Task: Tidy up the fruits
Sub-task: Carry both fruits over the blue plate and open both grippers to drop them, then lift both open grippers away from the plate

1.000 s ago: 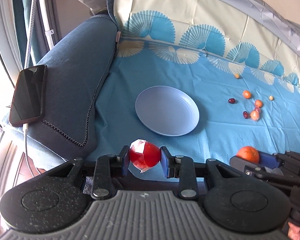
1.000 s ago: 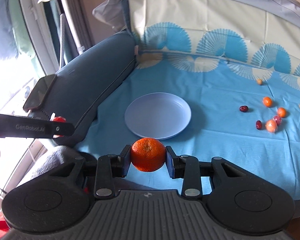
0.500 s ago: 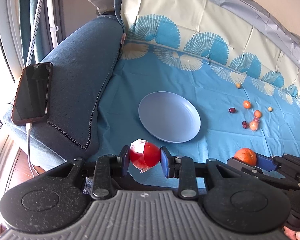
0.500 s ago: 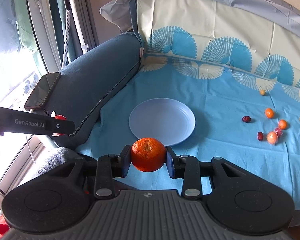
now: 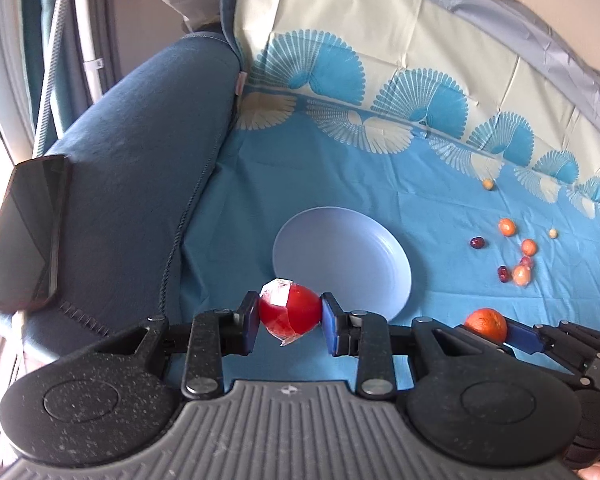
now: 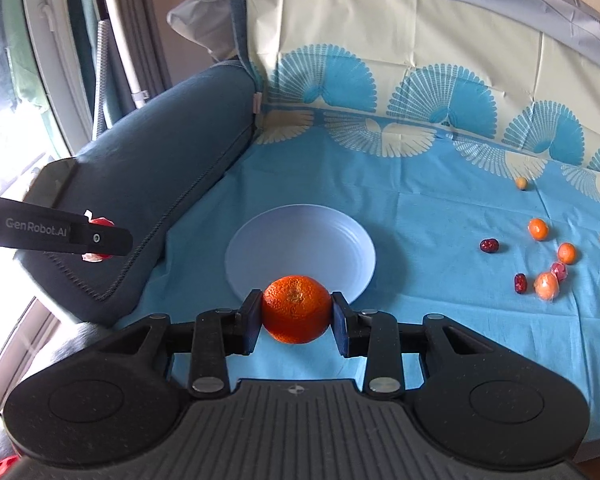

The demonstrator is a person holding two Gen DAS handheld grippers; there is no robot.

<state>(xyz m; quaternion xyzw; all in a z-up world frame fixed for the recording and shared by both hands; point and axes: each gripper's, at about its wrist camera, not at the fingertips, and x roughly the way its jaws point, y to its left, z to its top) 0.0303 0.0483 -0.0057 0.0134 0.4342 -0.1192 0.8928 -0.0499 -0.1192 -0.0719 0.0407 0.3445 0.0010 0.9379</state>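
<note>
My left gripper [image 5: 289, 316] is shut on a red fruit in clear wrap [image 5: 288, 314], held just before the near rim of the pale blue plate [image 5: 356, 248]. My right gripper [image 6: 296, 312] is shut on an orange mandarin [image 6: 296, 308], also at the near rim of the same plate [image 6: 300, 240]. Seen from the left wrist, the right gripper's mandarin [image 5: 486, 323] is low on the right. From the right wrist, the left gripper's finger [image 6: 60, 234] crosses the left edge with the red fruit [image 6: 98, 224] behind it. The plate has nothing on it.
Several small fruits [image 6: 548, 256], orange, dark red and tan, lie scattered on the blue cloth [image 6: 420, 208] to the right. A dark blue cushioned armrest [image 5: 132, 168] rises on the left, with a black phone [image 5: 26, 232] lying on it.
Both grippers have moved forward toward the plate with their fruits still held; the plate now lies closer to the fingertips in both views.
</note>
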